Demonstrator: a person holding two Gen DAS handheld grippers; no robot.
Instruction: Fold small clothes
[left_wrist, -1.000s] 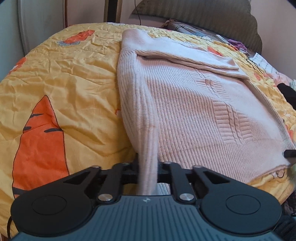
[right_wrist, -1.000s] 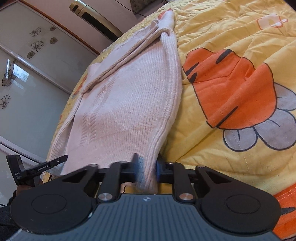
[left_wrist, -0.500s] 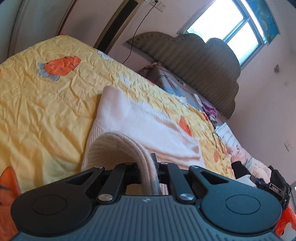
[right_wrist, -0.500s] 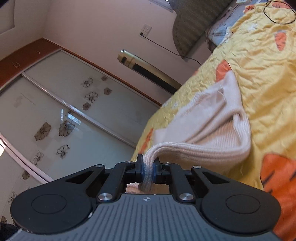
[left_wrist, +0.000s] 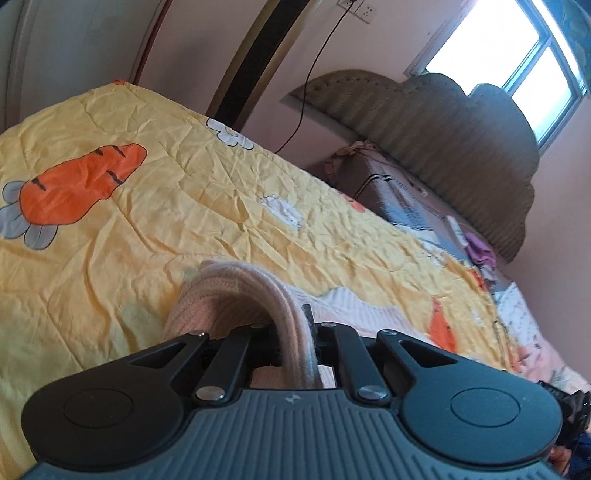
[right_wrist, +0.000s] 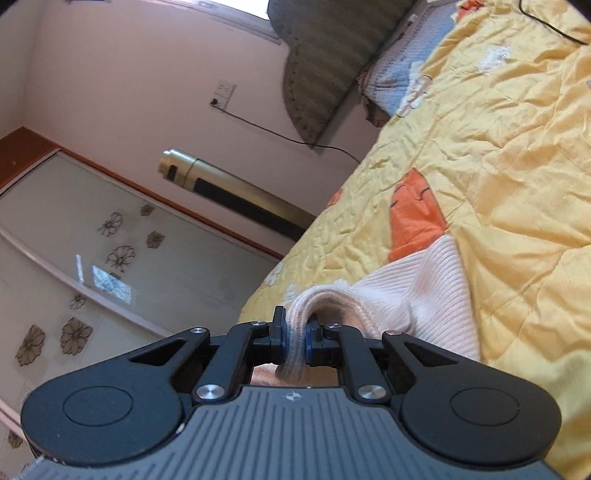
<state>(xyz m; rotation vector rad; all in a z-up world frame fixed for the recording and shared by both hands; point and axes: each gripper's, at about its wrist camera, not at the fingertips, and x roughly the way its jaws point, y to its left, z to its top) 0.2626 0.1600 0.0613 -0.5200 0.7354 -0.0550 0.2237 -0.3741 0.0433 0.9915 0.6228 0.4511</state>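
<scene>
A pale pink knitted sweater (left_wrist: 236, 291) lies on a yellow bedspread with orange carrot prints (left_wrist: 155, 221). My left gripper (left_wrist: 295, 332) is shut on a ribbed edge of the sweater, which arches up and over from the bed into the jaws. My right gripper (right_wrist: 295, 339) is shut on another ribbed edge of the same sweater (right_wrist: 424, 295), lifted off the bed. Most of the sweater is hidden below both grippers.
An upholstered headboard (left_wrist: 443, 129) and pillows with loose clothes (left_wrist: 476, 251) are at the far end of the bed. A tall floor air conditioner (right_wrist: 236, 192) and a wardrobe with flower-pattern doors (right_wrist: 92, 258) stand against the wall.
Both grippers have lifted the sweater's lower edge and carried it forward toward the headboard. The views have tilted up from the flat sweater to the room, and the garment is doubling over.
</scene>
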